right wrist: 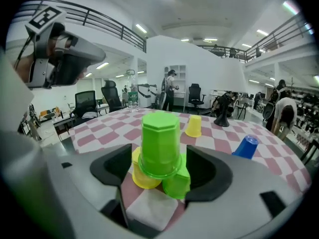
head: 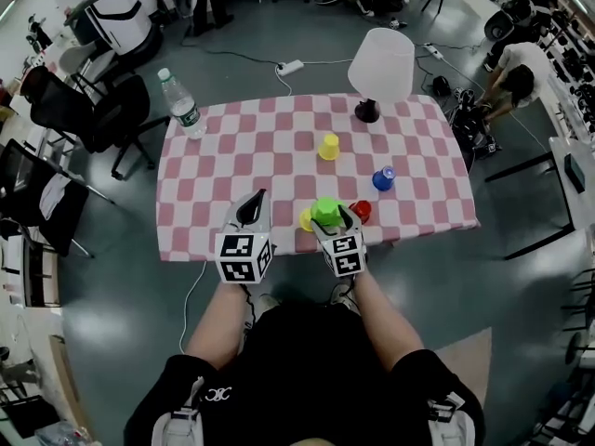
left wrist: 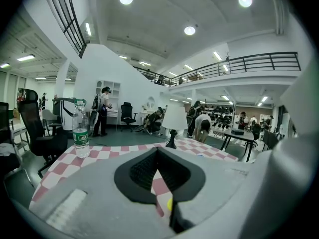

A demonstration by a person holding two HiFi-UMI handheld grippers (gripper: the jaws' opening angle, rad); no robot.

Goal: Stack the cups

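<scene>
Green plastic fills the right gripper view: an upturned green cup (right wrist: 159, 141) rests over a yellow cup (right wrist: 141, 177), with a second green cup (right wrist: 178, 183) touching them at the lower right. All three sit between the jaws of our right gripper (right wrist: 159, 161), whose pads stand apart on either side and do not press on anything. The head view gives us only the pile's top near the table's front edge, but it adds a red cup (head: 362, 211) just beside that gripper. A blue cup (head: 383, 178) and a lone yellow cup (head: 329, 146) stand farther out on the checked cloth (head: 232, 147). Our left gripper (left wrist: 157, 150) has its jaws together on nothing, and only its view shows the water bottle (left wrist: 80, 131) and lamp (left wrist: 174, 121) from the side
</scene>
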